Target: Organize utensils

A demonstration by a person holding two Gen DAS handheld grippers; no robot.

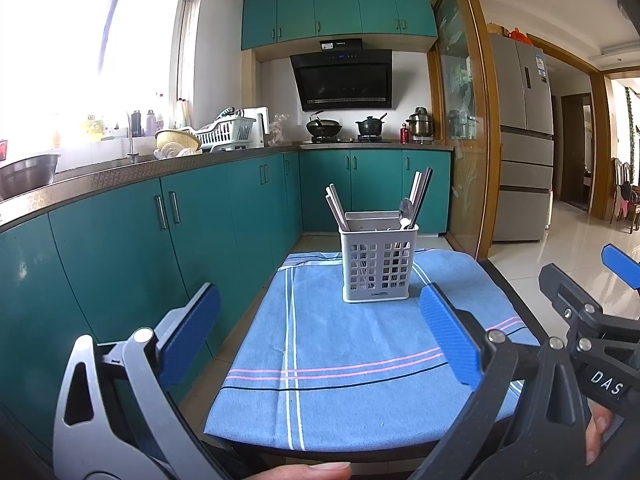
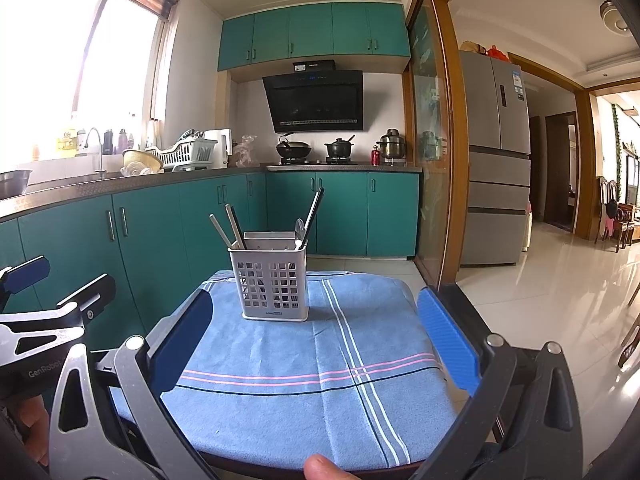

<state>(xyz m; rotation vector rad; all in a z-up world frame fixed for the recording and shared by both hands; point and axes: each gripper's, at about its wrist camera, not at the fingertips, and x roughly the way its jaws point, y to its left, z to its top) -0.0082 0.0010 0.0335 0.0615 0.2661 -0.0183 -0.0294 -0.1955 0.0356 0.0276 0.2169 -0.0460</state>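
1. Your left gripper [image 1: 320, 340] hangs over the near part of the table [image 1: 508, 280], its blue pads spread wide with nothing between them.
2. Your right gripper [image 2: 316, 340] sits the same way, pads well apart and empty; it also shows at the right edge of the left wrist view.
3. The table is covered by a blue cloth [image 1: 352, 344] with pink, white and dark stripes crossing it.
4. A white perforated utensil holder [image 1: 376, 260] stands upright on the far part of the cloth, well apart from both grippers.
5. Inside the utensil holder, pale chopsticks [image 1: 336, 206] lean to the left, darker chopsticks [image 1: 423, 190] lean to the right, and a metal spoon [image 1: 406, 212] stands bowl-up beside the darker ones.
6. Around you is a kitchen: teal cabinets [image 2: 192, 224] run along the left under a dark countertop [image 2: 160, 178].
7. On that countertop you have a sink tap [image 2: 96, 148], a white dish rack [image 2: 188, 154] and bottles by the bright window [image 2: 80, 60].
8. At the far wall, a black range hood [image 2: 316, 100] hangs above a wok [image 2: 294, 148] and a black pot [image 2: 339, 147] on the stove.
9. A grey fridge [image 2: 496, 152] stands to the right, beyond a wooden-framed glass door [image 2: 430, 128].
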